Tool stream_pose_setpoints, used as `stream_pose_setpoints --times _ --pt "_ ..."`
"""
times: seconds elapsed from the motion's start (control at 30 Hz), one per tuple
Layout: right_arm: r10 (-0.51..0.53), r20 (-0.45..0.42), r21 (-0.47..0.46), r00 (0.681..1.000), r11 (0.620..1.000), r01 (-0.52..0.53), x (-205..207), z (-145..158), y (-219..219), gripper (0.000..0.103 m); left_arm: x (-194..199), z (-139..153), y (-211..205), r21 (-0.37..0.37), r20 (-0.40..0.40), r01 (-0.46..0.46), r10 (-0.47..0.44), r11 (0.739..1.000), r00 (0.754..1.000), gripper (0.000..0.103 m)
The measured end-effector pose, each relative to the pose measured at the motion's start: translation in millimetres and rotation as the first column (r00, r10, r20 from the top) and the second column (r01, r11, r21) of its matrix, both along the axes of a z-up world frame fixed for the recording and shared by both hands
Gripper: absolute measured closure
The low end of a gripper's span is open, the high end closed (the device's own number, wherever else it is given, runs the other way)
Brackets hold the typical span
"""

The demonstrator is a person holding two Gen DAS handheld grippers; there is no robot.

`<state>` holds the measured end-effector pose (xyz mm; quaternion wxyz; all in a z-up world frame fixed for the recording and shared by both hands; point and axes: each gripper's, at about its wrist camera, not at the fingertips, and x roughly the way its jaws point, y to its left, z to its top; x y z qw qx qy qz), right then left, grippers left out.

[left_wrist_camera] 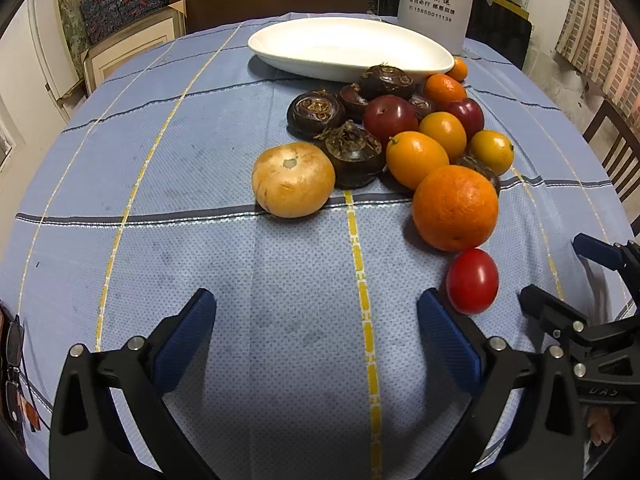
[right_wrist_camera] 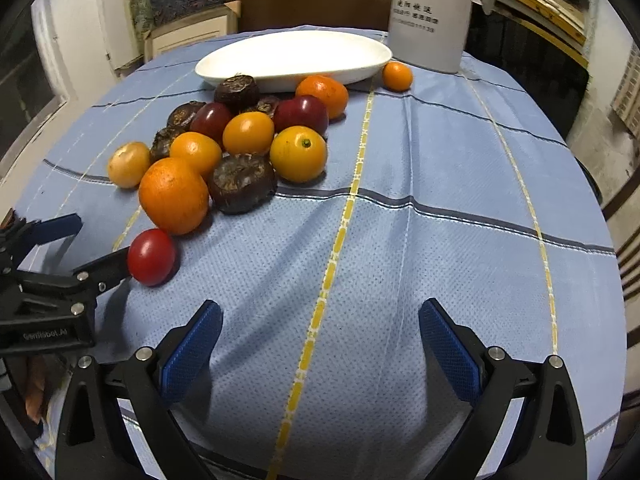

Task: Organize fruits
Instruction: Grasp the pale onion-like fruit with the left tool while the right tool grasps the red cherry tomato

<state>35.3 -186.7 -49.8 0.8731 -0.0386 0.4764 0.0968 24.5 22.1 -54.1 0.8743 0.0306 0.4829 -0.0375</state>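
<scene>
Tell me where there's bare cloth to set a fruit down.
Bare cloth lies left of the pale round fruit, and right of the yellow stripe as the right wrist view shows it. The dish is empty. It is crowded between the dish and the big orange.

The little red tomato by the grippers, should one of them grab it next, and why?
Probably yes: ease the left gripper a bit to its right so its open fingers straddle the red tomato. It is the nearest fruit, lying apart at the pile's edge, and the white dish holds nothing yet.
</scene>
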Motion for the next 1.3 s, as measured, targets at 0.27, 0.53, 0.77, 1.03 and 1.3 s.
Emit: stream_pose_setpoints --times 0.27,0.53,0.77,1.03,1.3 --pt "0.07 0.0 0.014 0.998 0.997 -0.07 -0.6 0.6 -3.2 0.003 21.7 8.8 20.9 -0.034 0.009 0.025 -0.025 0.999 1.0 0.004" --pt "0.052 0.018 0.189 0.998 0.981 -0.054 0.2 5.8 -24.5 0.003 38.2 26.4 28.5 0.024 0.082 0.046 -0.048 0.999 0.995 0.005" --pt "0.075 0.057 0.21 0.996 0.974 -0.085 -4.4 11.2 -23.2 0.004 58.3 22.2 23.7 -0.005 0.084 0.137 -0.136 0.991 0.987 0.043" --pt "0.135 0.1 0.223 0.986 0.962 -0.154 -14.7 20.5 -6.6 0.04 60.9 16.9 18.9 -0.037 0.097 0.212 -0.208 0.977 0.973 0.061" --pt "0.259 0.056 0.142 0.964 0.954 -0.265 -17.1 14.8 66.5 0.05 62.4 20.2 30.8 -0.089 0.088 0.178 -0.17 0.98 0.981 0.062"
